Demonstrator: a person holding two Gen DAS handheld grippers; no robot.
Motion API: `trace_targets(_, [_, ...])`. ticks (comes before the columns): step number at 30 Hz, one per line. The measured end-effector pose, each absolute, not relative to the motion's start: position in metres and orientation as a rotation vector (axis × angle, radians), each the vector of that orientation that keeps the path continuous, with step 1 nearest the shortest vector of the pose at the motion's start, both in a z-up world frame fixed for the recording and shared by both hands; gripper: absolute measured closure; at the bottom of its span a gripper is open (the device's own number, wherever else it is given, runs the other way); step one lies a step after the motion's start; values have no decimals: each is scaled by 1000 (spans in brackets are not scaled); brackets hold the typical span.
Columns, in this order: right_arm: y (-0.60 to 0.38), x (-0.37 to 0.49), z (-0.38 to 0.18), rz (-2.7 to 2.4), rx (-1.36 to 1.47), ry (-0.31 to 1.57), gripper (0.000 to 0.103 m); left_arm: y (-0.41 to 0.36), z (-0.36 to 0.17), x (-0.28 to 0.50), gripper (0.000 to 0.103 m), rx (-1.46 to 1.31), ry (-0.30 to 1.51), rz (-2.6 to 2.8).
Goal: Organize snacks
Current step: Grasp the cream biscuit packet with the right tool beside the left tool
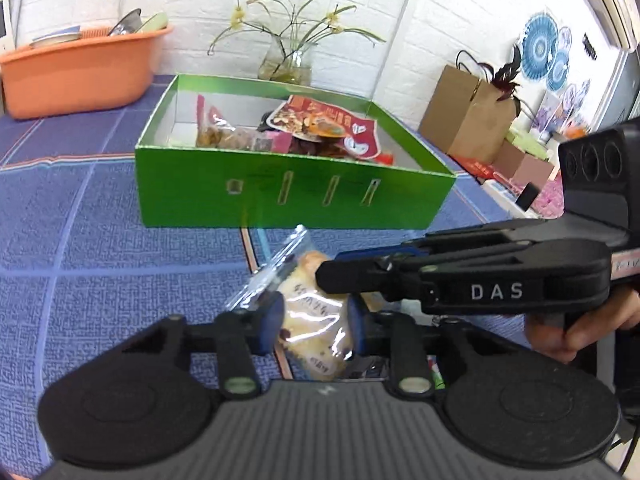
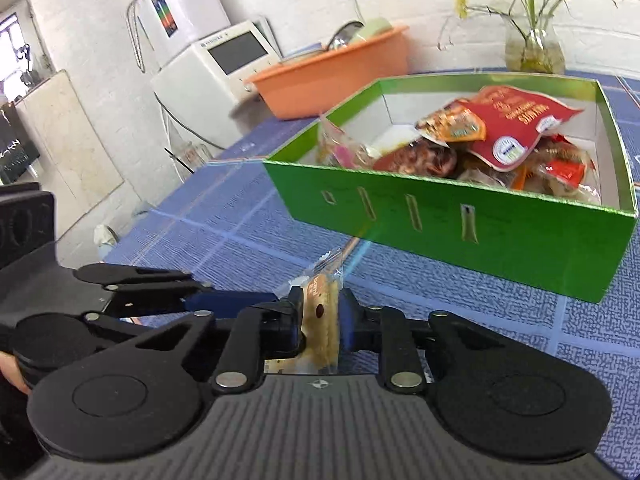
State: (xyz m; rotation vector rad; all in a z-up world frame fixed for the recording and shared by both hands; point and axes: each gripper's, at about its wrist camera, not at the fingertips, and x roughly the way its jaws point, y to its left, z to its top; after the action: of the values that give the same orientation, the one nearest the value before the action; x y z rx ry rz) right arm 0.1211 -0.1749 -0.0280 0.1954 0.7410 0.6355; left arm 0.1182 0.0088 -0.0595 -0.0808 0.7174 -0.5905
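A green box (image 1: pixel 296 196) (image 2: pixel 480 240) stands on the blue patterned tablecloth, with several snack packets inside, a red pouch (image 1: pixel 324 124) (image 2: pixel 516 128) on top. My left gripper (image 1: pixel 314 320) is shut on a clear-wrapped pale pastry (image 1: pixel 312 332) in front of the box. The right gripper (image 1: pixel 332 276) reaches in from the right beside it. In the right wrist view my right gripper (image 2: pixel 320 320) is shut on a wrapped biscuit (image 2: pixel 320 320) held upright on its edge, with the left gripper's dark arm (image 2: pixel 168 284) close on the left.
An orange tub (image 1: pixel 80 68) (image 2: pixel 332 76) of dishes sits behind the box on the left, a glass vase (image 1: pixel 286 60) (image 2: pixel 534 48) with a plant behind it. Brown paper bags (image 1: pixel 468 116) stand at the right. White appliances (image 2: pixel 216 64) line the left wall.
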Motion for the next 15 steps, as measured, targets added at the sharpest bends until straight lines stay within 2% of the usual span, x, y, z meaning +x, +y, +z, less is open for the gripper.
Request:
trace_targets(6, [-172,126,-30,646,206,747,67,5,-60,113,79,-44,703,-599])
trace_targets(7, [-172,127,-31,642,221,760,61,5,-61,113,79,-46,709,-603])
trace_targets(12, [-180,132,-42,633,326,837,42,9,-68,107,77,-43,699,-597])
trace_targets(13, [-179,133,-43,639,328,841,40,11,-69,106,75,-45,690,-602])
trace_targets(15, [-176,134,-43,655,318,848,39,17,-70,105,60,-74,686,-606])
